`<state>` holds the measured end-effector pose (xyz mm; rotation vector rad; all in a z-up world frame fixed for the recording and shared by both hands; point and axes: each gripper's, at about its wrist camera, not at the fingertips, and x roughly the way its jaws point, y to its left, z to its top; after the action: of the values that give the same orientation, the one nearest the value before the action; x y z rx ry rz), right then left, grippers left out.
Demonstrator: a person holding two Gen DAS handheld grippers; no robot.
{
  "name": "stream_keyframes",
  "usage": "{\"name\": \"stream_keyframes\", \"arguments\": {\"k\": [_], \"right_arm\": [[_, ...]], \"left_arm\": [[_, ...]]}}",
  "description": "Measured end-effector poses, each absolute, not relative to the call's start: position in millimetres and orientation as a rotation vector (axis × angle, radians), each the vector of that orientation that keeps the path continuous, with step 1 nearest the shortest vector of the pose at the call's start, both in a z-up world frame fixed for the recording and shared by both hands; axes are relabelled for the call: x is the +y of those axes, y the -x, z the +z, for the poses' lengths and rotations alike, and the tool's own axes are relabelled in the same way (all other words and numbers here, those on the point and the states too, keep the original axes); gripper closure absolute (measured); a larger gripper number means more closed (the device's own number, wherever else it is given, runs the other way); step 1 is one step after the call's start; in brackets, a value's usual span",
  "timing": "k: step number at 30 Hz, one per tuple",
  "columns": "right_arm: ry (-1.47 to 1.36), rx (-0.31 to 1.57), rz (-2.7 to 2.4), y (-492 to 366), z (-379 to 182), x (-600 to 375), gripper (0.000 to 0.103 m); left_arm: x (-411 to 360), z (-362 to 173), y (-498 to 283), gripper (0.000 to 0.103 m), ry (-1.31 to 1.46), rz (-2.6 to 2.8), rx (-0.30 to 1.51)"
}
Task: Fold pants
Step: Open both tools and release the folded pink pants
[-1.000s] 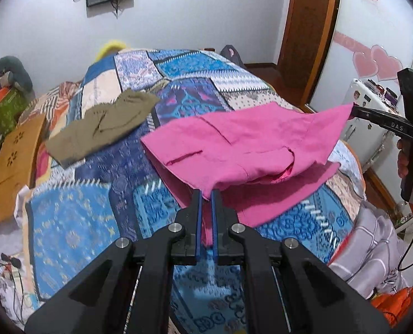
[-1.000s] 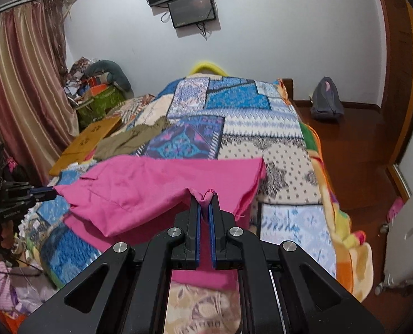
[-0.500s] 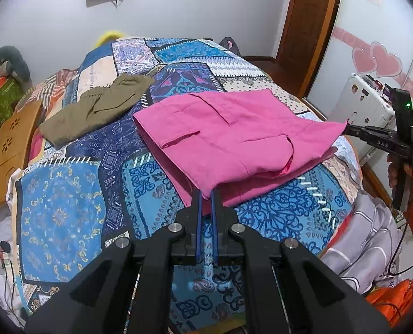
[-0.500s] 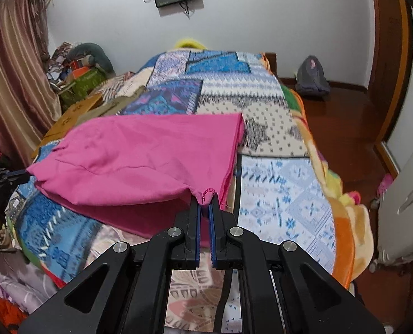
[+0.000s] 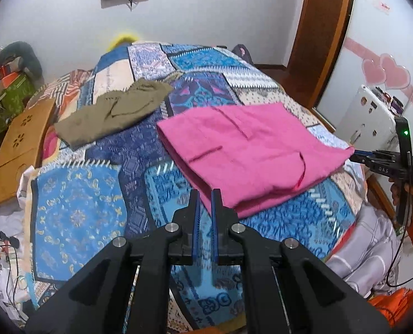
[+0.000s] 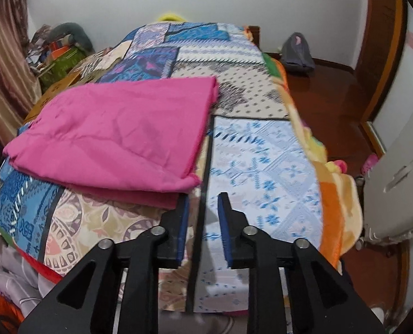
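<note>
Hovering level, left gripper (image 5: pixel 204 199) jaws slightly spread at pink pants (image 5: pixel 245 150); right gripper (image 6: pixel 203 203) jaws wide.

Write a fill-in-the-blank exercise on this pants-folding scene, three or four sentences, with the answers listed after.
1. The folded pants lying on the patchwork bedspread are ____ in colour.
2. The right gripper has its jaws ____, with no cloth between them.
3. Farther up the bed, beyond the folded pair, lies a second garment coloured ____.
4. The left gripper has its jaws slightly apart at the ____ edge of the folded pants.

Answers: pink; open; olive; near
</note>
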<state>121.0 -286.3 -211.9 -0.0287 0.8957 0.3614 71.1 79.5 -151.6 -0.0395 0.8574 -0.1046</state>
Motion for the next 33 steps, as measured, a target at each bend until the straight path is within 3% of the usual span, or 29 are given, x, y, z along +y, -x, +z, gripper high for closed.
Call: {"name": "stream_keyframes", "arguments": {"k": [3,10,19,27,29,33], "right_arm": [[0.001,0.848,0.327,-120.9,-193.2,-294.5,0.075],[-0.050,0.782,0.449,-122.8,-165.0,-262.5,0.075],[-0.084,0.892,0.566,-131.5,-215.0,-211.4,0.075],[-0.136,0.985,0.462,-137.2,-240.6,-256.9,0.075],[-0.147,1.006,0.438,-139.3,-242.6,-267.8,0.075],[-0.115,0.995,0.391,-146.6,-231.7,-282.8,0.075]], "left_arm": [[76.5,-146.3,-81.0,0.095,0.054,-0.106,0.852],[56.5,-158.0,-106.6,0.093,0.078,-0.140,0.891],[42.7,-189.4,-109.0,0.089,0.050,-0.144,0.940],[59.2,-195.6,-97.9,0.088,0.046,-0.124,0.945],[64.7,-195.0,-96.8,0.082,0.036,-0.099,0.954],[81.9,-184.4,-100.9,0.082,0.067,-0.068,0.948]]}}
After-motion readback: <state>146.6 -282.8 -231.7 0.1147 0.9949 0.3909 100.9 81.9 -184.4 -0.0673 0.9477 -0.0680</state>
